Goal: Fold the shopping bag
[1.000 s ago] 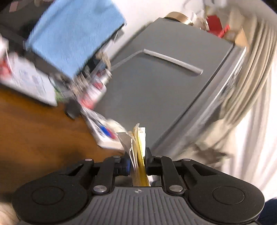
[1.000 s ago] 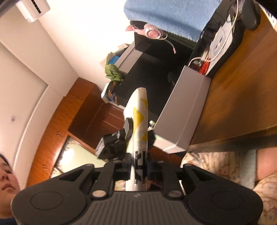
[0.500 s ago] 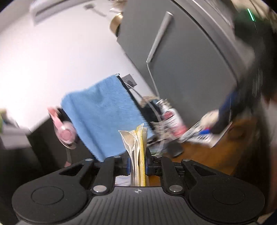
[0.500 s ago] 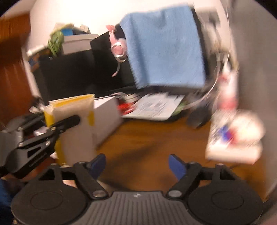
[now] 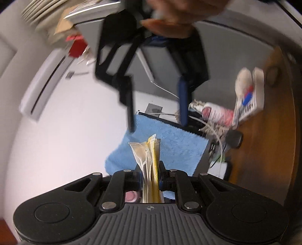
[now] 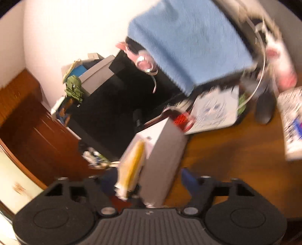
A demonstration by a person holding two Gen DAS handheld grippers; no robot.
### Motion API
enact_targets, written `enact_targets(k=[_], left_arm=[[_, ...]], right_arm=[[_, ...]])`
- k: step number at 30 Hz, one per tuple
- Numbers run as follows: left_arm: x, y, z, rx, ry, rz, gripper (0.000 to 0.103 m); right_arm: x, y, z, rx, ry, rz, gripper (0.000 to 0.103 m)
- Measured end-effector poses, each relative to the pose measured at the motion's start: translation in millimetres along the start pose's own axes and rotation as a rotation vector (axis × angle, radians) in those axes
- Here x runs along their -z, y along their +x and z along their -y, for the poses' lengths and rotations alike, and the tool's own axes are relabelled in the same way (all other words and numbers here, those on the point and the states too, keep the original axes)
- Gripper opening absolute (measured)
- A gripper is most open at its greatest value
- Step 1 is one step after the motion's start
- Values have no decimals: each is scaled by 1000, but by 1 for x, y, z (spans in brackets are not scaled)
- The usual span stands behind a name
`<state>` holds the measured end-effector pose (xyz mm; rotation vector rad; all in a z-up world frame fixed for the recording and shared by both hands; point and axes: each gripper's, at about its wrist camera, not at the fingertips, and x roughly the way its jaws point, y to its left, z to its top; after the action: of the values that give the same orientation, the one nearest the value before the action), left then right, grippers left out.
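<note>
The folded shopping bag (image 5: pixel 149 160), cream and yellow, stands edge-on between my left gripper's fingers; my left gripper (image 5: pixel 150 178) is shut on it. The right gripper (image 5: pixel 156 109) hangs above it in the left wrist view, jaws spread, held by a hand (image 5: pixel 177 17). In the blurred right wrist view my right gripper (image 6: pixel 147 181) is open, and the bag (image 6: pixel 132 165) sits between its fingers, nearer the left one. I cannot tell whether a finger touches it.
A blue towel (image 6: pixel 188 43) hangs over a dark monitor. A wooden table (image 6: pixel 236 160) carries a white box (image 6: pixel 162 154), papers (image 6: pixel 217 111), a tissue pack (image 6: pixel 292 122) and a spray can (image 5: pixel 217 115). A grey fridge (image 5: pixel 226 47) stands behind. Pink headphones (image 6: pixel 143 62) hang beside the towel.
My right gripper opened and let go of the bag a second ago, then swung back over it. My left gripper kept its hold and tilted upward toward the wall.
</note>
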<state>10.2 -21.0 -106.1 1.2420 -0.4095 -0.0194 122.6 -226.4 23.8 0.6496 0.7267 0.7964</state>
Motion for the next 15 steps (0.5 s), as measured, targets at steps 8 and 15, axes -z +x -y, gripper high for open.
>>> enact_targets(k=[8, 15], left_arm=[[2, 6, 0, 28, 48, -11, 14], [2, 16, 3, 37, 12, -20, 20]], right_arm=[[-10, 36, 0, -61, 89, -68, 35], [-8, 45, 2, -67, 116, -76, 12]])
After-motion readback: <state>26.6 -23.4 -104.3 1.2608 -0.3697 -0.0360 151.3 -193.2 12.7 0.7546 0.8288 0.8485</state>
